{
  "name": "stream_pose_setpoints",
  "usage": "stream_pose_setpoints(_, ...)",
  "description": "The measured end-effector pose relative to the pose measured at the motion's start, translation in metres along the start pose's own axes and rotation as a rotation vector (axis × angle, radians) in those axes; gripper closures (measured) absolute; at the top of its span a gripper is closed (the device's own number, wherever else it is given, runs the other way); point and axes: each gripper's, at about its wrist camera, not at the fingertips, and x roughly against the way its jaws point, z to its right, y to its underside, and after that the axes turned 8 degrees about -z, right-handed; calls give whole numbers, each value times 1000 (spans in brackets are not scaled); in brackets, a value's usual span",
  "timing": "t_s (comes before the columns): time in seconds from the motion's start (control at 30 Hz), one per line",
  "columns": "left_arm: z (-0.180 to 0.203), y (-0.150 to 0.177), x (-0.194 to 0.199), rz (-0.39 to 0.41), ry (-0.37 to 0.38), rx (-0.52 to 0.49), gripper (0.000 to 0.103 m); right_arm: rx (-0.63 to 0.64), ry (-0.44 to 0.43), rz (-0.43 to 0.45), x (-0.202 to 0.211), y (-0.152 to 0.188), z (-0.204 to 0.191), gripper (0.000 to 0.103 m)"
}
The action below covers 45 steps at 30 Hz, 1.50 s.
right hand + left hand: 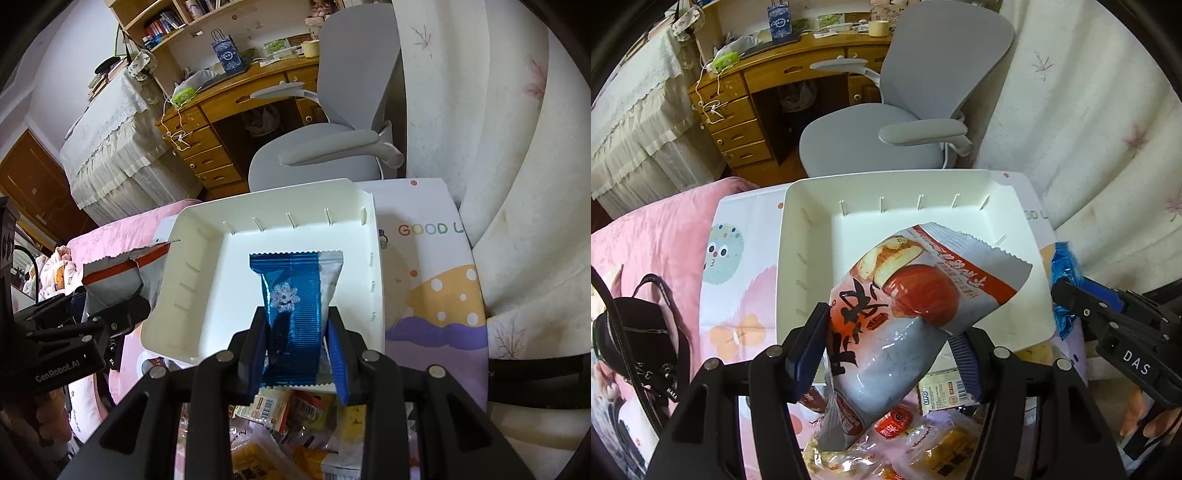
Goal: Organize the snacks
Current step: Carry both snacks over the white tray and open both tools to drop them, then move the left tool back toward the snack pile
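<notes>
Both grippers, left (890,354) and right (299,354), clamp a red-and-grey packet (897,314) and a blue packet (295,306) over the bare white bin (207,236); a loose pile (295,417) waits.

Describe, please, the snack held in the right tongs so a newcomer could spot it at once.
Find the white bin on the bed before the grey chair. Above its floor, the right tongs grip a blue packet. Its shiny blue foil and white snowflake set it apart from the red-and-grey packet.

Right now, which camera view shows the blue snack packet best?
The right wrist view: the blue snack packet fills the centre, gripped in the right claw above the white bin. The left wrist view shows only a crumpled blue bit at its right edge.
</notes>
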Motion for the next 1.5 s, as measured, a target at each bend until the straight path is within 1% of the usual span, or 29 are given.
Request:
stream_pose_setpoints(0.1,1,0,-5,-21,-11,10,41,-25,-13,-28,-7,0,4,63)
stream_pose_setpoints(0.17,-1,1,-5,-27,1,21,41,-47,-18,-42,-9,0,7,50)
stream_pose_setpoints(0.23,-3,3,-2,-25,17,32,35,-67,-19,-44,-9,2,9,43)
stream_pose_setpoints(0.27,-5,5,0,-21,21,38,29,-73,-19,-45,-9,2,10,39)
stream_pose_setpoints(0.33,-6,7,4,-11,28,39,27,-86,-13,-46,-7,4,10,36)
stream_pose_setpoints(0.47,-12,20,14,4,51,35,24,-112,-7,-28,4,14,8,34)
stream_pose_setpoints(0.57,-17,33,20,4,67,29,24,-128,5,-9,13,24,5,34)
stream_pose_setpoints(0.73,-25,63,27,-2,91,18,24,-171,33,11,28,56,-2,33)
stream_pose_setpoints(0.8,-30,81,31,-2,104,12,24,-191,38,15,31,69,-5,33)
stream_pose_setpoints(0.97,-40,122,37,-16,130,-12,24,-255,55,22,40,112,-14,33)
stream_pose_setpoints(1.0,-43,132,39,-13,136,-15,24,-270,61,27,42,125,-17,33)
stream_pose_setpoints(1.17,-55,177,50,36,160,-31,24,-325,84,55,45,175,-34,33)
stream_pose_setpoints(1.23,-62,197,52,42,173,-30,24,-340,95,65,43,198,-44,33)
stream_pose_setpoints(1.33,-68,217,52,31,205,-25,24,-351,98,68,41,224,-55,33)
stream_pose_setpoints(1.4,-72,229,50,26,196,-18,24,-354,108,74,42,239,-62,33)
stream_pose_setpoints(1.47,-77,238,44,-1,180,2,24,-338,118,81,43,254,-69,33)
stream_pose_setpoints(1.5,-80,244,40,-24,190,18,24,-328,123,81,44,260,-73,33)
